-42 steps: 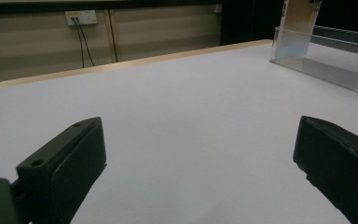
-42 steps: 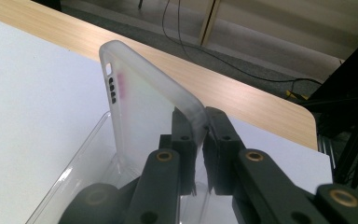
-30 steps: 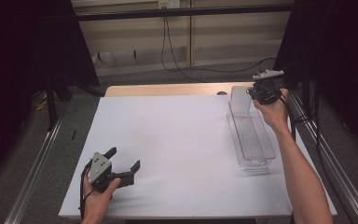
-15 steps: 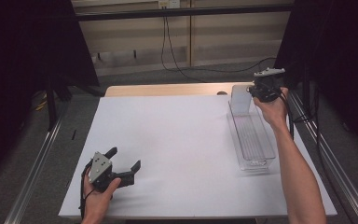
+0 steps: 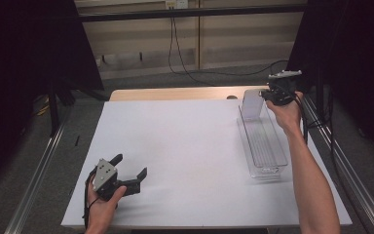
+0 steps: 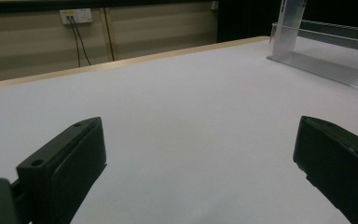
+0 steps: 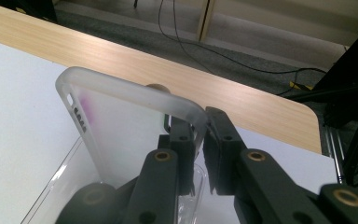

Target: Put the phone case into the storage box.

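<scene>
So right now I've got the right tool clamped on the rim of a clear phone case, right at its top corner. The case stands upright at the far end of the long clear tray, which sits along the right side of the bench. From the right gripper view its lower end seems to be down inside the tray, but I can't tell whether it's resting on the tray floor or hanging a touch above it. My guess is that I'm mid-way: grip's sorted, but the case still has to be either lifted out or let go. The left tool is idle near the front left corner, jaws wide apart, holding nothing.
</scene>
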